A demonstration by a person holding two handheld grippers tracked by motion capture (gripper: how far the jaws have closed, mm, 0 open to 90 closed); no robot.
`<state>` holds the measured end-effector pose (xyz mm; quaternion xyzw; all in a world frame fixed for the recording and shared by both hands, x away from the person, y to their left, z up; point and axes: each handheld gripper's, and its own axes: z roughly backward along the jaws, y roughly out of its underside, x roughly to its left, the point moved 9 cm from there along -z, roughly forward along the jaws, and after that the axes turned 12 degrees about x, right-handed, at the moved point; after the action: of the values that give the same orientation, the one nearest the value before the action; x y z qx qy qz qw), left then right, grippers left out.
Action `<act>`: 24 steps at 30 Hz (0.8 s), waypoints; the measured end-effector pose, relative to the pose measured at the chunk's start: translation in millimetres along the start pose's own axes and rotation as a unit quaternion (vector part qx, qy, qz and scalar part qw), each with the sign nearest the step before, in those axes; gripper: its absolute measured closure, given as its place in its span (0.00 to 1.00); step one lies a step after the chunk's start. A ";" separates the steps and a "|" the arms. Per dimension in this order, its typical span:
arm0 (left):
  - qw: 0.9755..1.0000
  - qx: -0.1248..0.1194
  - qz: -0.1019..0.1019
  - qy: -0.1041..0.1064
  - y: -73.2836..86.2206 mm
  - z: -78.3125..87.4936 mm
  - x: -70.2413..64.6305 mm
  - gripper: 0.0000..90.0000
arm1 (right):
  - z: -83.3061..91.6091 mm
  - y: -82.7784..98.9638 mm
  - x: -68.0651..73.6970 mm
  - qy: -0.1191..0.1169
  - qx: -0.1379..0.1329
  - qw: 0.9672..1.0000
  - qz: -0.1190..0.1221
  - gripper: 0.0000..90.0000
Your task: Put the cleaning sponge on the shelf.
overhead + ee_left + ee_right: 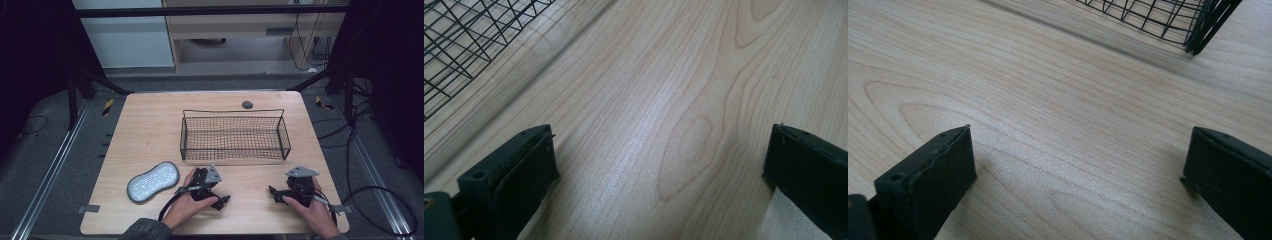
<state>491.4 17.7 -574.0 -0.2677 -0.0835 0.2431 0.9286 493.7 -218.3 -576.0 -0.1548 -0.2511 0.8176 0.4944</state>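
Observation:
A black wire basket stands empty in the middle of the wooden table. A grey oval textured pad lies flat at the front left. My left gripper rests low near the front edge, right of the pad and in front of the basket. In the left gripper view my left gripper is open over bare wood, with the basket at the upper left. My right gripper sits at the front right. Its own view shows my right gripper open and empty, the basket's corner ahead.
A small grey round cap is set into the table behind the basket. Black frame struts slope down at the back corners. Cables lie on the floor to the right. Bare wood lies between the two grippers.

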 end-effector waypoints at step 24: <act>0.992 0.117 -0.022 -0.047 23.3 64.0 17.2 0.03 | 0.0 0.0 -0.1 0.000 0.000 1.000 0.000 0.00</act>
<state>478.6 72.7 -532.2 -0.1431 -0.1042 0.2428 0.9538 493.7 -218.3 -576.0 -0.1552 -0.2508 0.8178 0.4942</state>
